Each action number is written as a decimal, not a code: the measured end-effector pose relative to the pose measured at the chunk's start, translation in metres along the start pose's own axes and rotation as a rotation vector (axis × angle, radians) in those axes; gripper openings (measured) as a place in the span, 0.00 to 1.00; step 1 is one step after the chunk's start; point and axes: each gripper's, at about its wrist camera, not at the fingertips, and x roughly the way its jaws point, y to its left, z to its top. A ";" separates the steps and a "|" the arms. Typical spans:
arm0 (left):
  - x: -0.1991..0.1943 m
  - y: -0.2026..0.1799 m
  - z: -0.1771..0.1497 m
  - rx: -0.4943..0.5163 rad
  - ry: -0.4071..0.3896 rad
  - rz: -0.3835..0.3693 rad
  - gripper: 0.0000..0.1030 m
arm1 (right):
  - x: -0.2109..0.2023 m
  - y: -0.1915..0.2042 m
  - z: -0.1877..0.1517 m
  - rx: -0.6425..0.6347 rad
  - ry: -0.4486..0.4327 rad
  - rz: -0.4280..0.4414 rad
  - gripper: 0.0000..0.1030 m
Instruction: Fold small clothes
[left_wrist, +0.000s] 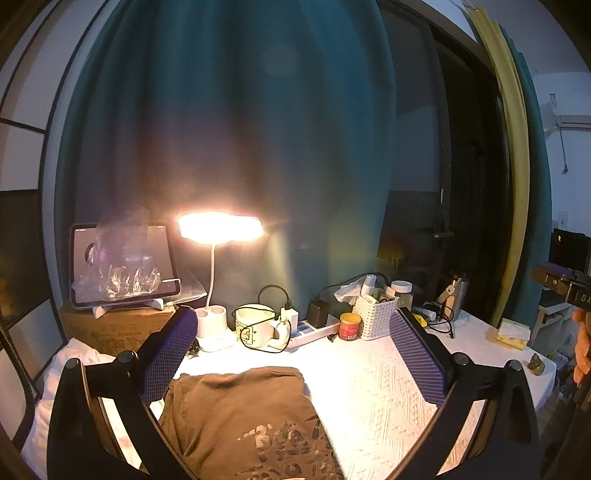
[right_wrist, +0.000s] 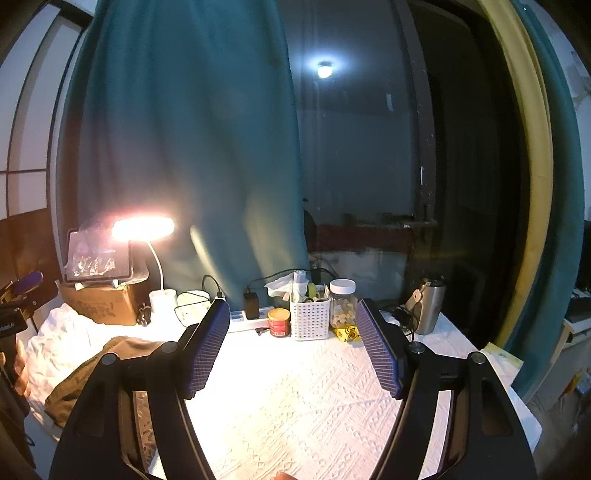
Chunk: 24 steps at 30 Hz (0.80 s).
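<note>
Glowing over a white textured surface (right_wrist: 295, 398) before a teal curtain (left_wrist: 221, 129): a desk lamp (left_wrist: 221, 229). Hovering above the surface, fingers spread and gripping nothing: left tool (left_wrist: 295, 354), right tool (right_wrist: 291, 347), both pointing toward that lamp's side. Lying flat below the lamp, under the left tool: brown printed garment (left_wrist: 243, 417), long axis running lampward, folded edge nearest the lamp.

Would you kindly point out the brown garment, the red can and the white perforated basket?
brown garment (left_wrist: 236, 413), left wrist view, middle of the cloth.
red can (right_wrist: 279, 323), right wrist view, its label.
white perforated basket (right_wrist: 309, 319), right wrist view, front wall.
</note>
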 end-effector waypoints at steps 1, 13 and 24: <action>0.000 0.000 0.000 -0.001 0.001 -0.001 0.99 | -0.001 0.001 0.000 -0.001 -0.003 0.001 0.72; 0.000 0.000 0.000 -0.009 0.008 -0.008 0.99 | -0.003 0.001 -0.001 -0.001 -0.005 -0.001 0.72; -0.002 0.002 0.001 -0.027 -0.009 -0.010 0.99 | 0.000 0.001 -0.002 0.002 0.000 0.004 0.72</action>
